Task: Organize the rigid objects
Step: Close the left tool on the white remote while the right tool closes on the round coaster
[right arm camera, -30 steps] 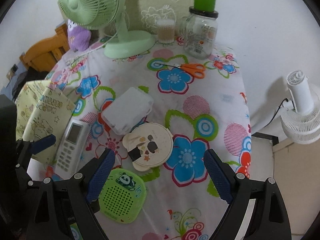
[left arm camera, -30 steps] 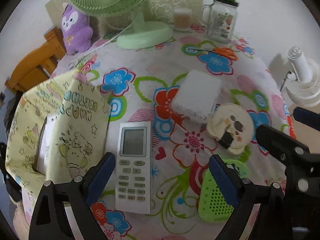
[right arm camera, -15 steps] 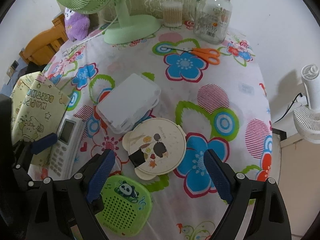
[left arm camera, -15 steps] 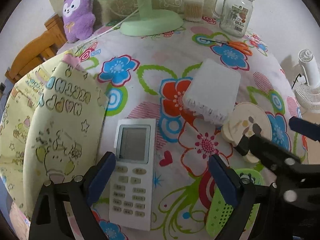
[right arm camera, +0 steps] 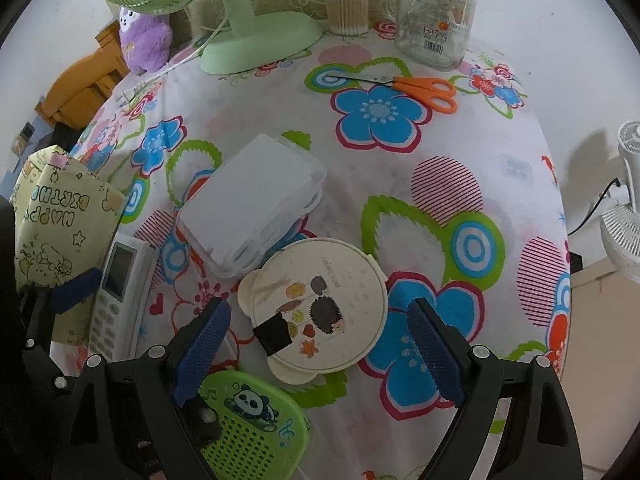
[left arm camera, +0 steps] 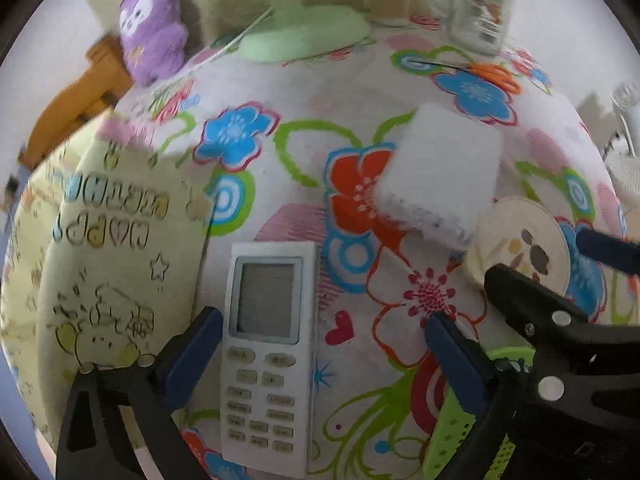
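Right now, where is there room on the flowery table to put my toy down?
Bare cloth lies right of the round lid, below the scissors, out to the table's edge. It's crowded around the remote, white box and green panda case.

A green desk fan [right arm camera: 224, 12] is standing at the worktop's far edge, a purple plush toy [right arm camera: 144, 42] sitting beside it. A white floor fan [right arm camera: 624, 216] is standing off to the right, beyond the flowered tablecloth [right arm camera: 460, 152].

A white remote control [left arm camera: 267, 354] lies face up on the floral cloth, beside a frosted plastic box [right arm camera: 252, 208], a round cream lid [right arm camera: 320, 308] and a green panda case [right arm camera: 256, 420].
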